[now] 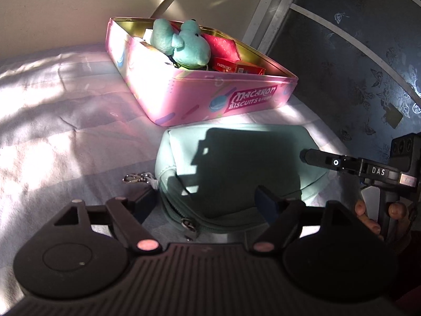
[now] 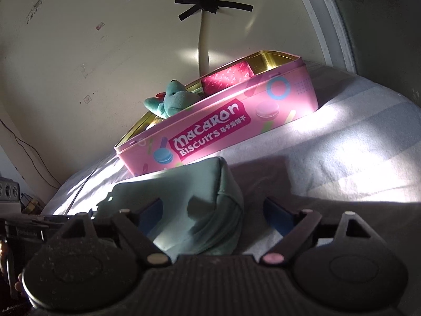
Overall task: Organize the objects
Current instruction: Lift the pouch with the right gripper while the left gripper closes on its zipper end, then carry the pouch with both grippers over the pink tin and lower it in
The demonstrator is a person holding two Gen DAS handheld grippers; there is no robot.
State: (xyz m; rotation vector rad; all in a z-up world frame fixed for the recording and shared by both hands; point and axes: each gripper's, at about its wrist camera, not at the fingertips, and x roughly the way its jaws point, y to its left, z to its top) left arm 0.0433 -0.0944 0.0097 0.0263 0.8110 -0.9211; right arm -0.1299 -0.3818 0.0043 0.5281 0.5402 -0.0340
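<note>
a mint-green zip pouch [image 1: 236, 163] lies on the pale striped bedsheet [image 1: 65, 121], just in front of the open pink macaron biscuit tin [image 1: 200, 97], which already holds a teal plush toy [image 1: 184, 44], a red satin pouch [image 1: 223, 46] and a small red box [image 1: 238, 68].

the left gripper [image 1: 208, 205] hangs over the pouch's near end with its fingers spread wide, one on each side of the zipper end, and no pad presses on the fabric. the right gripper [image 2: 213, 213] faces the pouch's other end, fingers also wide apart; the pouch's corner sits between them, but nothing is squeezed.

the pouch looks soft and light, a padded fabric shell that will sag and fold if lifted from one point. its surface seems matte, so slipping is a small worry; crushing is harmless. the silver clasp [image 1: 136, 177] on its side and the zipper pull [image 1: 188, 223] are small, loose and likely to swing, so they make poor holds. the firmer places are probably the seamed end corners or a pinch across the body's thickness. held at both ends it should stay level. the tin is rigid with thin walls, and room left in it looks tight beside the toy.
</note>
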